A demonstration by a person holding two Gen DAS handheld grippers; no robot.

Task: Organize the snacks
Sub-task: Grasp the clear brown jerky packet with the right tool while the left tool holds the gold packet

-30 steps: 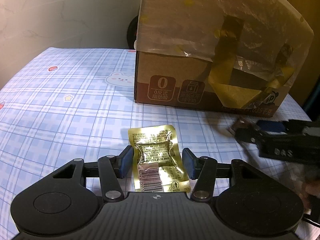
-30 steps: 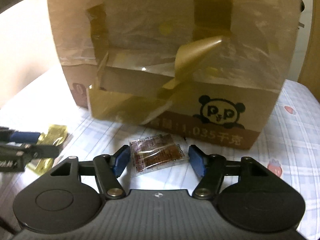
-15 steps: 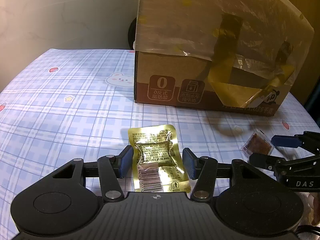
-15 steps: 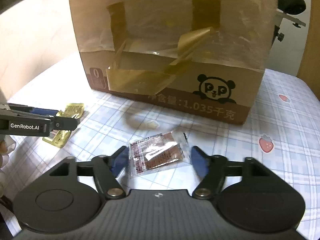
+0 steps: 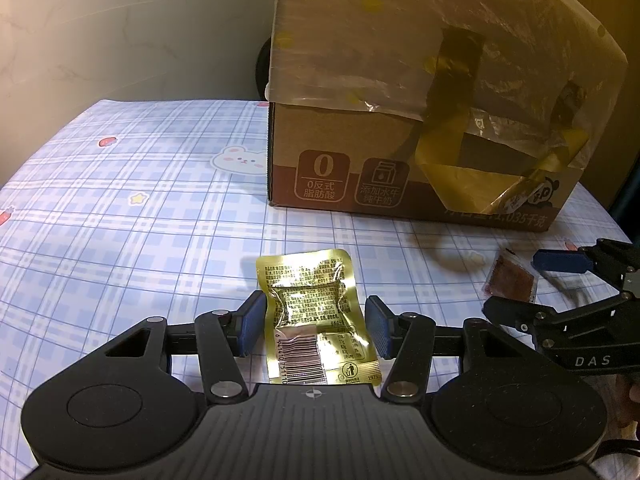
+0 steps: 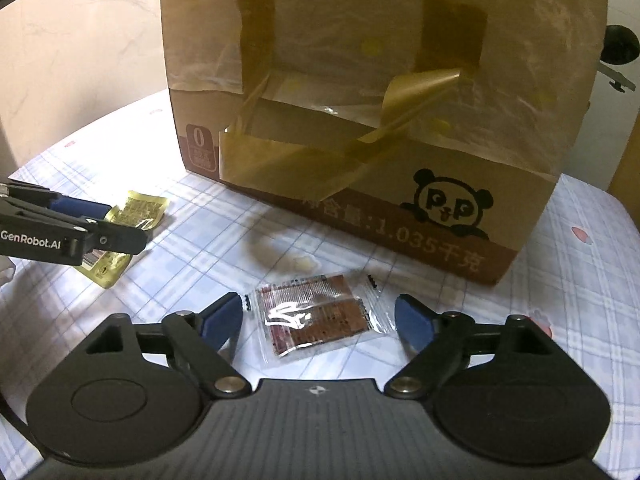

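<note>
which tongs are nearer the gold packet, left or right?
Left. The left tongs straddle the gold packet, one pad at each side edge. The right tongs sit off to its right, open around the brown clear-wrapped packet.

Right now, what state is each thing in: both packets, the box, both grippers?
Gold packet: sealed, flat on the tablecloth, between the left gripper's pads.
Brown packet: sealed, flat, untouched.
Cardboard box: tape peeled, front flap open.
Left gripper: half open.
Right gripper: just opened wide.
</note>
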